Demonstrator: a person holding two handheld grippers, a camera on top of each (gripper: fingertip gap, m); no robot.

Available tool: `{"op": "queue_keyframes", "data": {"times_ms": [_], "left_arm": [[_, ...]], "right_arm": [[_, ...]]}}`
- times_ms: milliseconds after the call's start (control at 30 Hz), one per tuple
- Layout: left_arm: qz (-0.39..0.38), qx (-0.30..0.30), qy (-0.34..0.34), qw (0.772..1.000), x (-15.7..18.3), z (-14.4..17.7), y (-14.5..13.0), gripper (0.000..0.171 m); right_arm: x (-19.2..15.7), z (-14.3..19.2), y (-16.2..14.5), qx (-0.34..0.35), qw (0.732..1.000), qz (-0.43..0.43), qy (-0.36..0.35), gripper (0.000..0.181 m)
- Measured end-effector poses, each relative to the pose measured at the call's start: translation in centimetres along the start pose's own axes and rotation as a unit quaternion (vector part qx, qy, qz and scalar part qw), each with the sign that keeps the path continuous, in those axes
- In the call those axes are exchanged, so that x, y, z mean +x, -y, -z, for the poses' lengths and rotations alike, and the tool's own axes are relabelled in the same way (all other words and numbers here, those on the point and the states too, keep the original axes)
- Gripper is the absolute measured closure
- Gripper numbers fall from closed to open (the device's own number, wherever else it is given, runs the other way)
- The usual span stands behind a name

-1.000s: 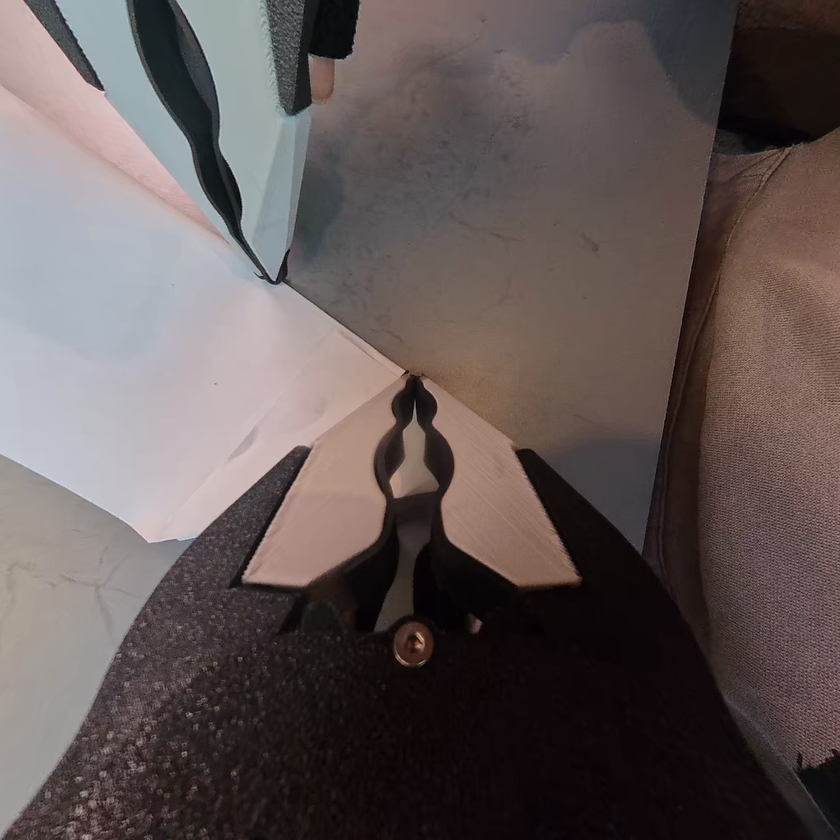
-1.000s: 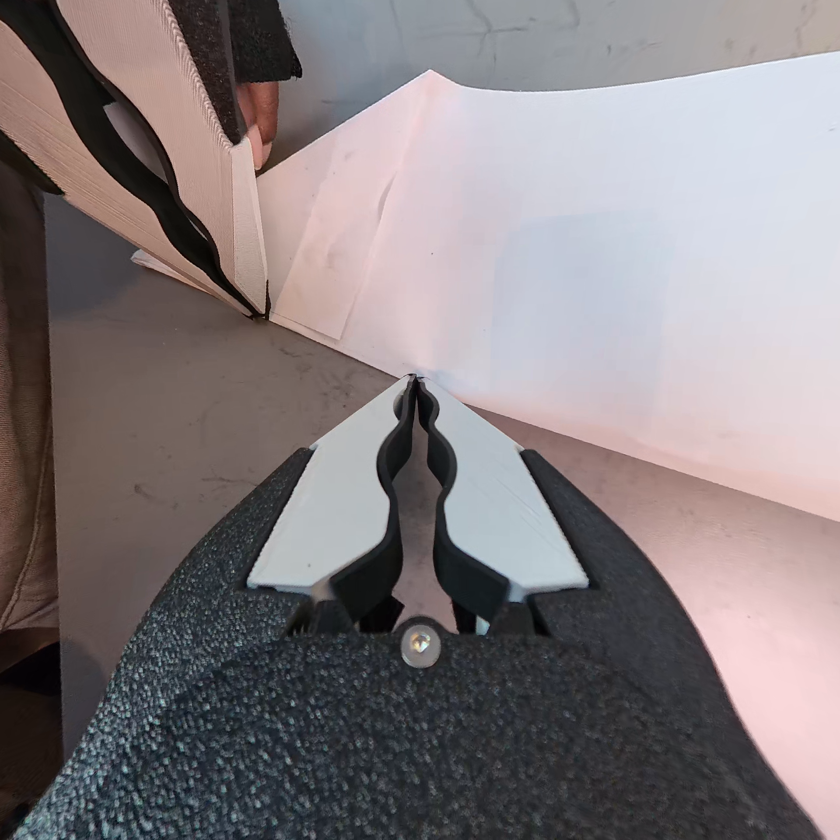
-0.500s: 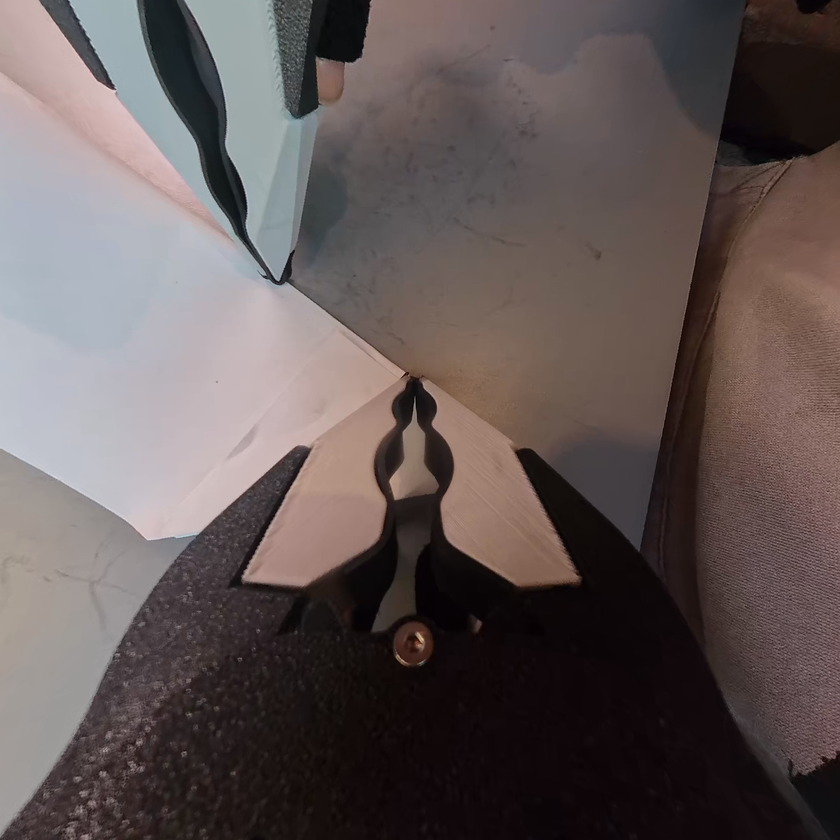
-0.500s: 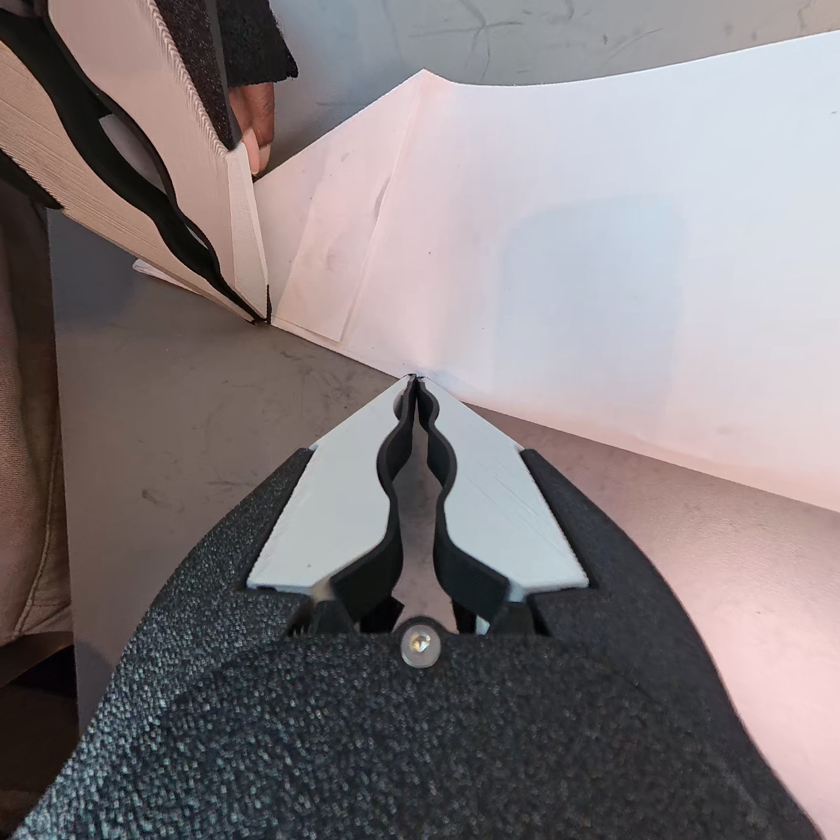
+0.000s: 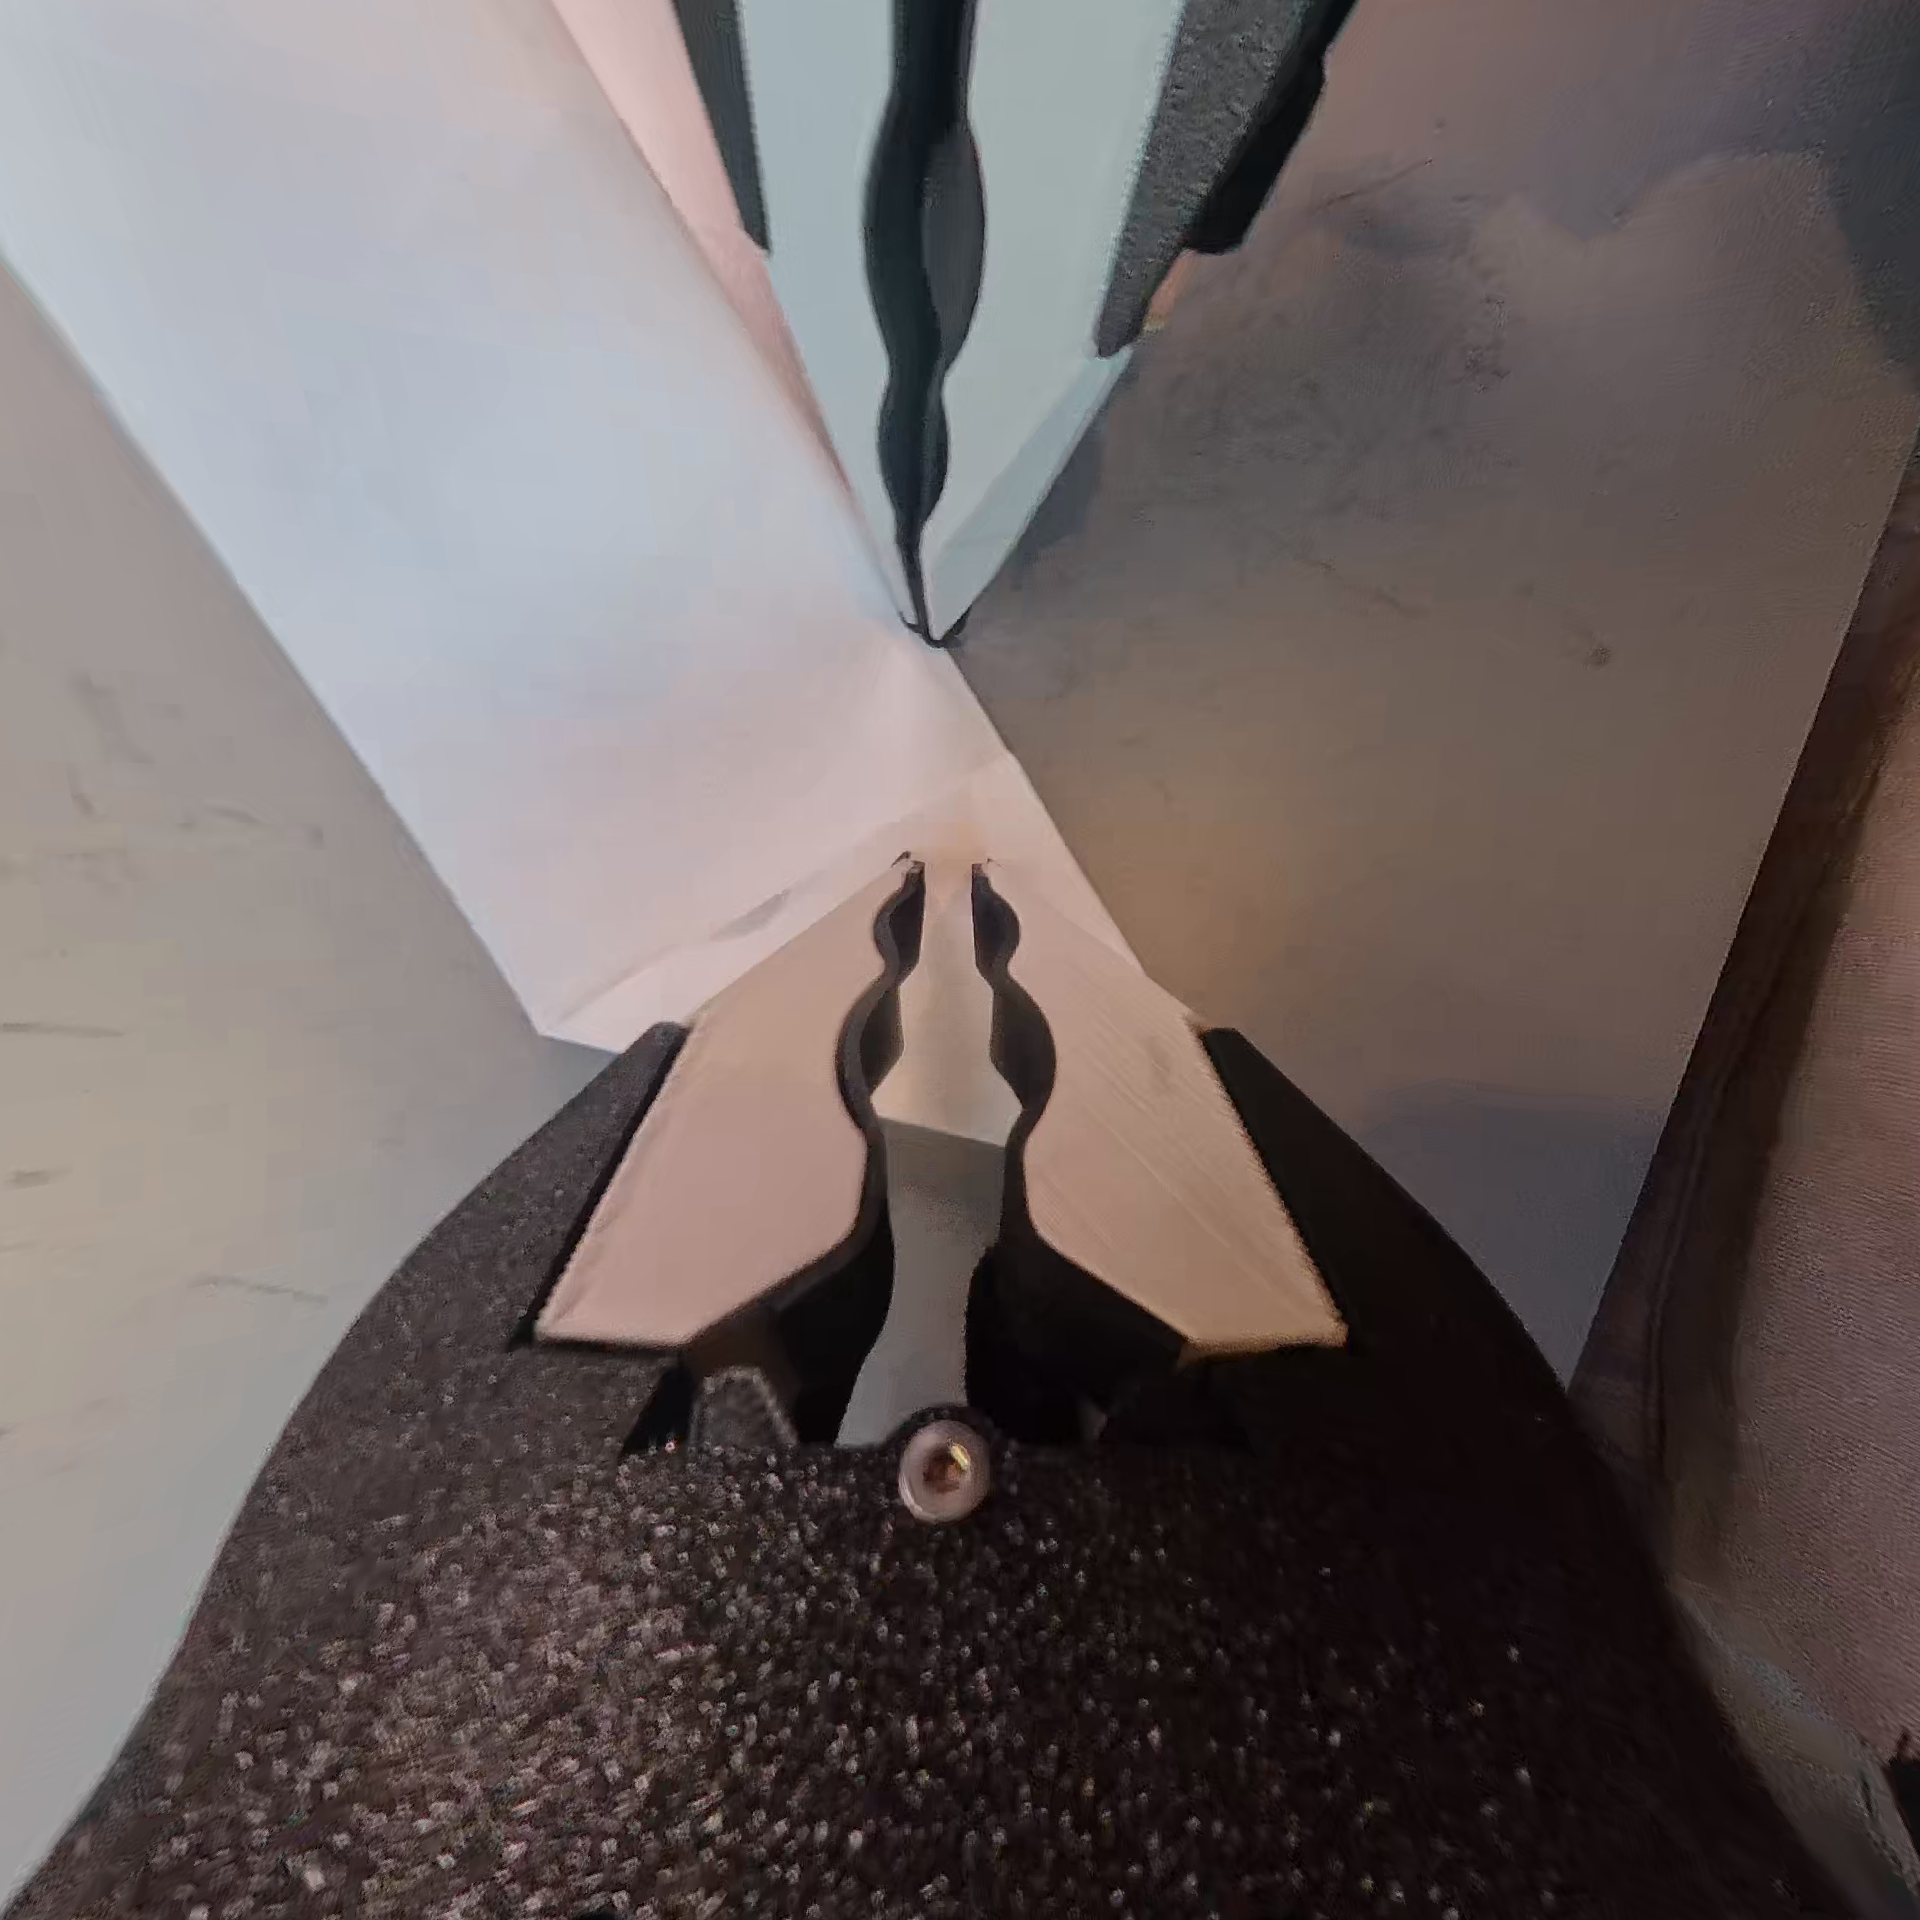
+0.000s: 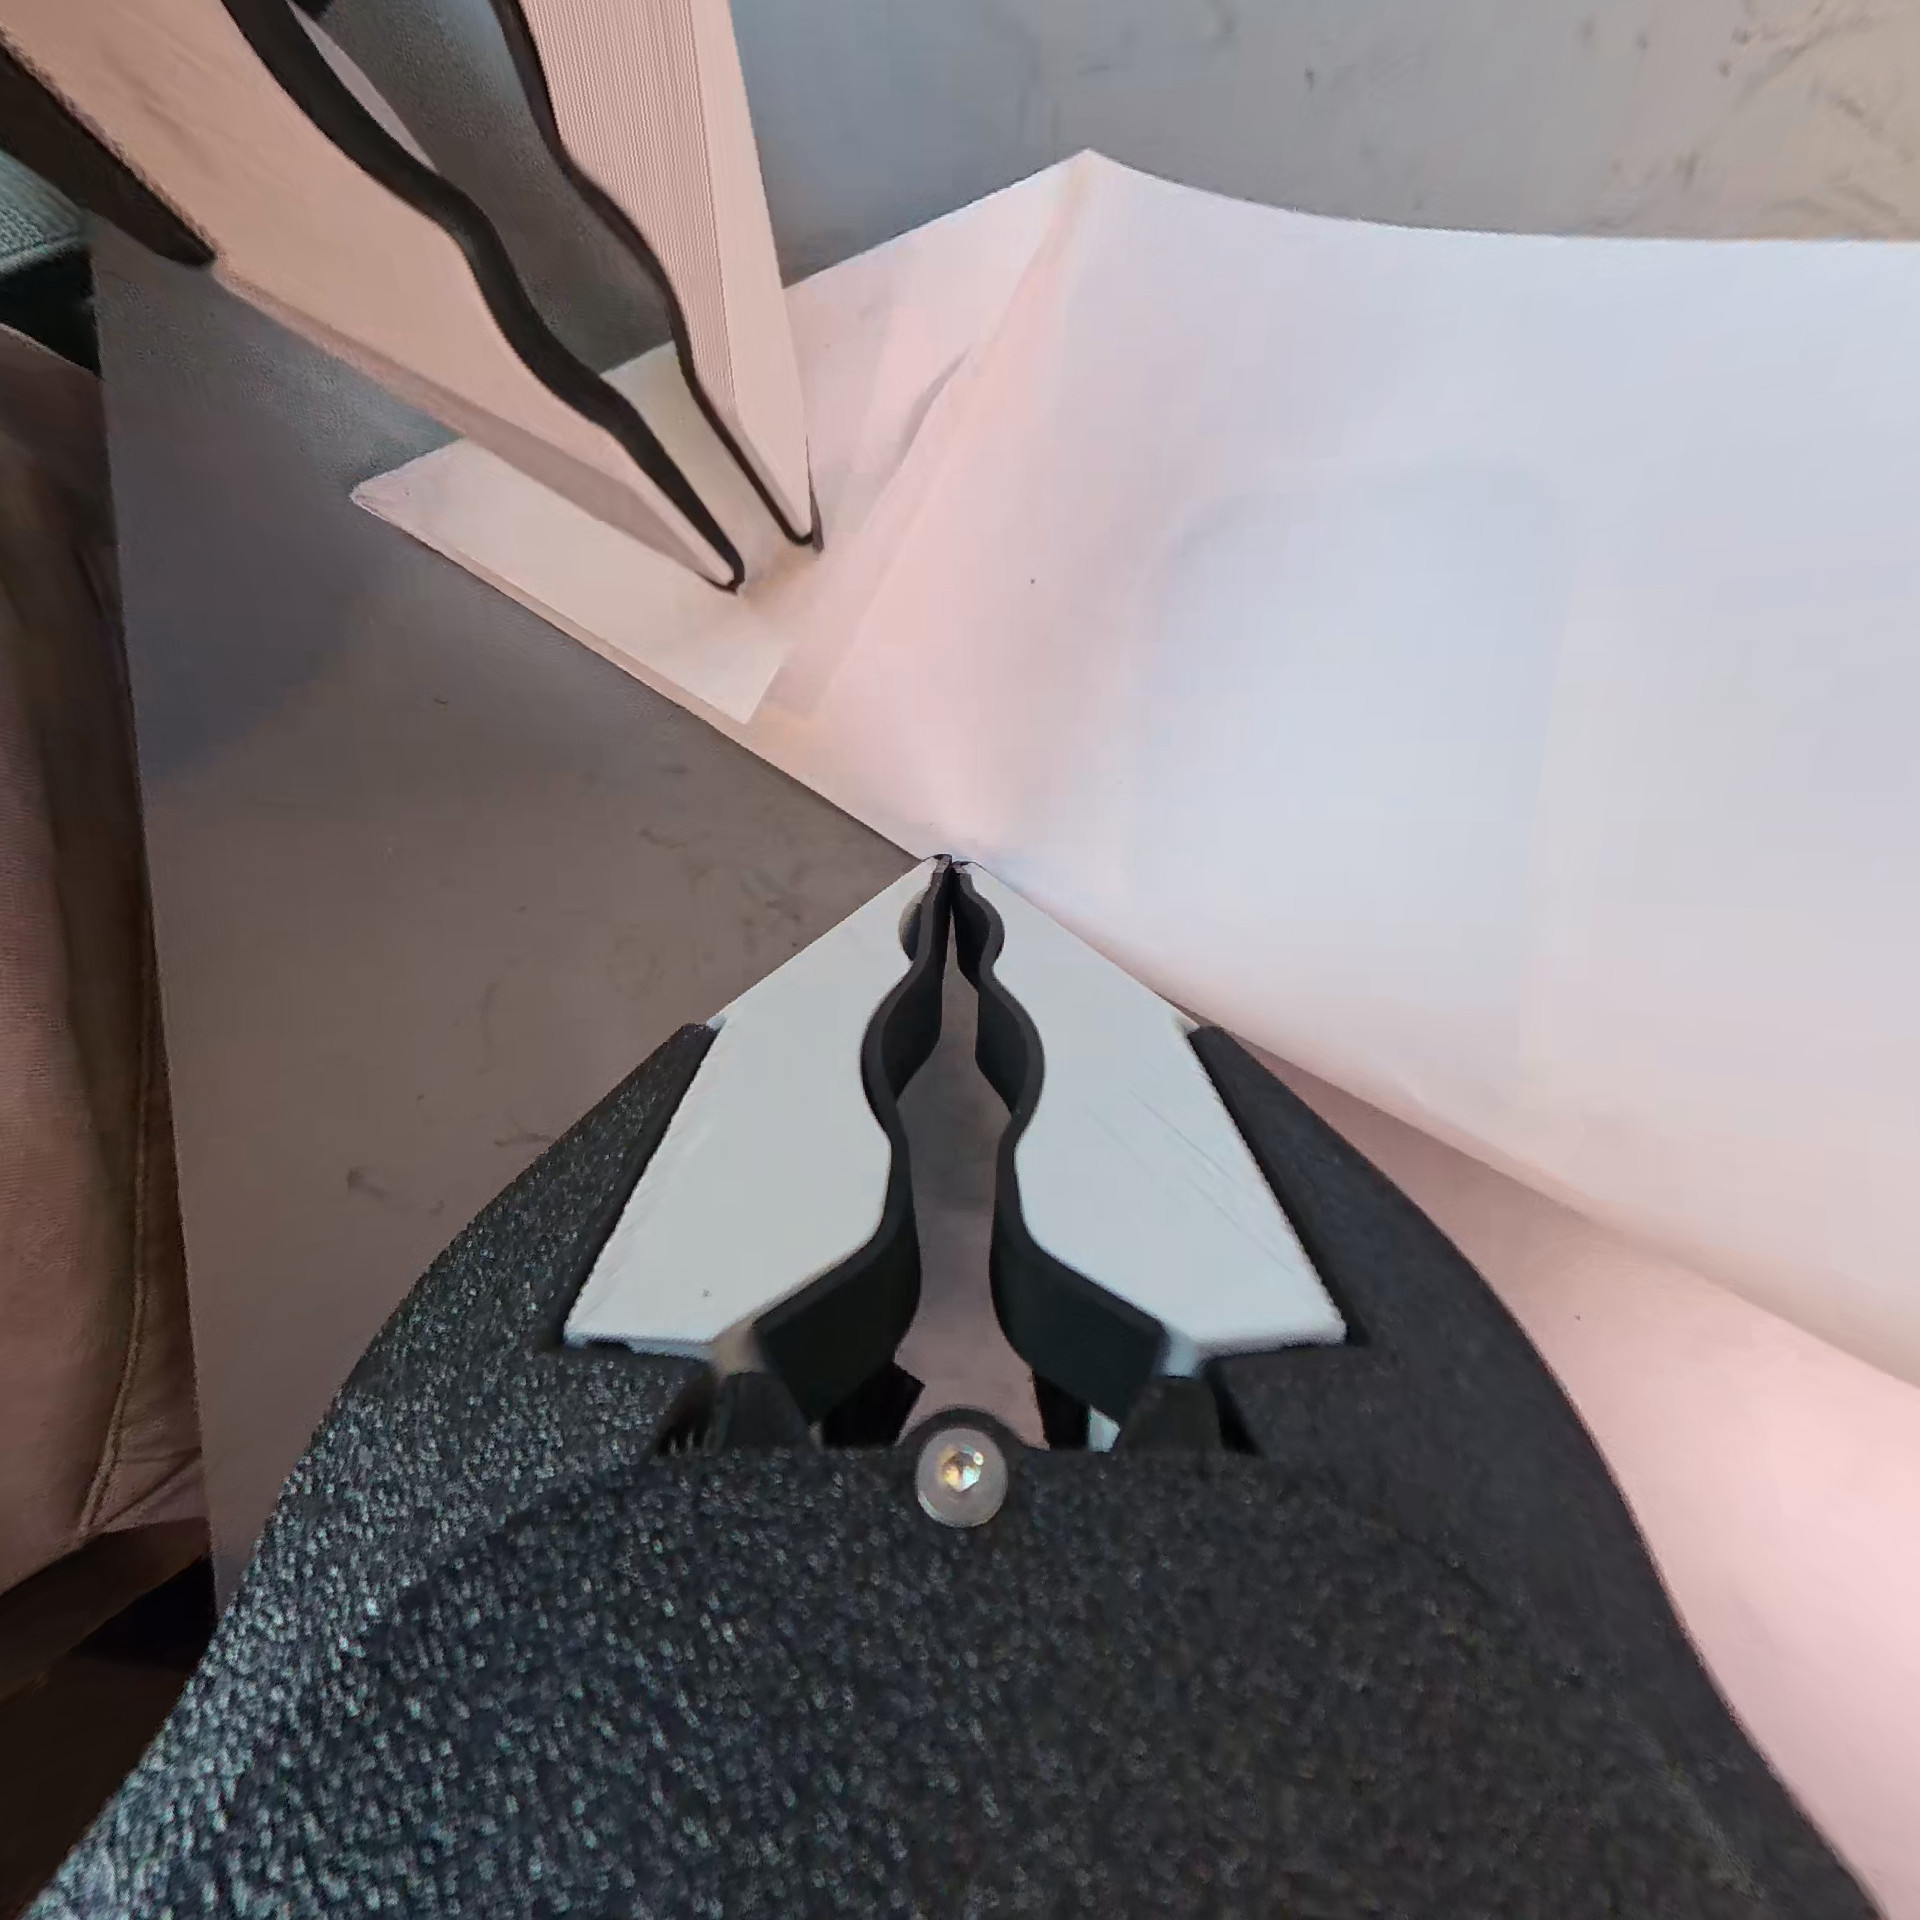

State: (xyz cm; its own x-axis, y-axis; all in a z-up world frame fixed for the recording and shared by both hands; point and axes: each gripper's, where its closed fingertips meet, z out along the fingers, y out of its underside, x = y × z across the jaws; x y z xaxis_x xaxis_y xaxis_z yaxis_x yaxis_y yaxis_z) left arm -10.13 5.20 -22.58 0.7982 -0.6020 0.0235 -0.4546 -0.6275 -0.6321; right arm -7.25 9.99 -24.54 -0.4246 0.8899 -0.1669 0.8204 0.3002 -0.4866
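Observation:
A white sheet of paper (image 5: 499,540) lies bowed on a grey table (image 5: 1455,779). My left gripper (image 5: 943,864) is open by a narrow gap, its tips over the sheet's near corner, which lies between and under the fingers. In the right wrist view the left gripper (image 6: 771,566) stands at upper left, fingers apart, tips down on a flat creased corner flap (image 6: 623,613). My right gripper (image 6: 948,862) is shut on the paper's (image 6: 1351,644) near edge and holds it lifted. It also shows in the left wrist view (image 5: 925,623), straight ahead, pinching the same edge.
Beige cloth of a person's clothing runs along the table edge, on the right in the left wrist view (image 5: 1808,1195) and on the left in the right wrist view (image 6: 62,935). Bare grey table (image 6: 416,987) lies beside the sheet. There is about 7 cm between the tips of the two grippers.
My left gripper has opened and let go of the paper's corner, which now lies flat under its tips. The right gripper stays shut on the edge and now appears straight ahead.

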Motion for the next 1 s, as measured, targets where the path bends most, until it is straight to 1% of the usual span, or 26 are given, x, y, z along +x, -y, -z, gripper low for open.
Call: {"op": "queue_keyframes", "data": {"times_ms": [100, 167, 233, 333, 400, 500, 767, 1000], "left_arm": [[0.004, 0.032, 0.008, 0.999, -0.3, 1.0, 1.4, 0.163], [-0.002, 0.044, 0.002, 0.999, 0.2, 0.8, 2.2, 0.163], [-0.015, 0.032, -0.007, 0.999, 0.9, -0.3, 2.2, 0.163], [-0.035, -0.005, -0.008, 0.999, 1.2, -2.0, 1.3, 0.164], [-0.044, -0.023, 0.001, 0.999, 0.8, -2.8, 0.5, 0.171], [-0.024, -0.013, -0.018, 0.999, 0.9, -2.9, 0.4, 0.171], [-0.04, -0.027, -0.029, 0.998, 0.9, -3.0, 0.5, 0.171], [-0.047, -0.02, -0.044, 0.998, 1.0, -3.0, 0.6, 0.171]], "right_arm": [[0.0, 0.0, 0.0, 0.011, 1.0, -0.009, -0.008, 0.181], [0.0, 0.0, 0.0, 0.017, 1.0, -0.013, -0.009, 0.181], [0.0, 0.0, 0.0, 0.022, 1.0, -0.017, -0.008, 0.181], [0.0, 0.0, 0.1, 0.027, 0.999, -0.02, -0.011, 0.181], [0.0, 0.0, 0.1, 0.033, 0.999, -0.025, -0.016, 0.181], [0.1, 0.1, 0.1, 0.042, 0.998, -0.033, -0.017, 0.181], [1.2, 0.3, 0.6, 0.045, 0.998, -0.037, -0.016, 0.181], [1.8, 0.0, 0.7, 0.028, 0.999, -0.032, -0.008, 0.181]]}}
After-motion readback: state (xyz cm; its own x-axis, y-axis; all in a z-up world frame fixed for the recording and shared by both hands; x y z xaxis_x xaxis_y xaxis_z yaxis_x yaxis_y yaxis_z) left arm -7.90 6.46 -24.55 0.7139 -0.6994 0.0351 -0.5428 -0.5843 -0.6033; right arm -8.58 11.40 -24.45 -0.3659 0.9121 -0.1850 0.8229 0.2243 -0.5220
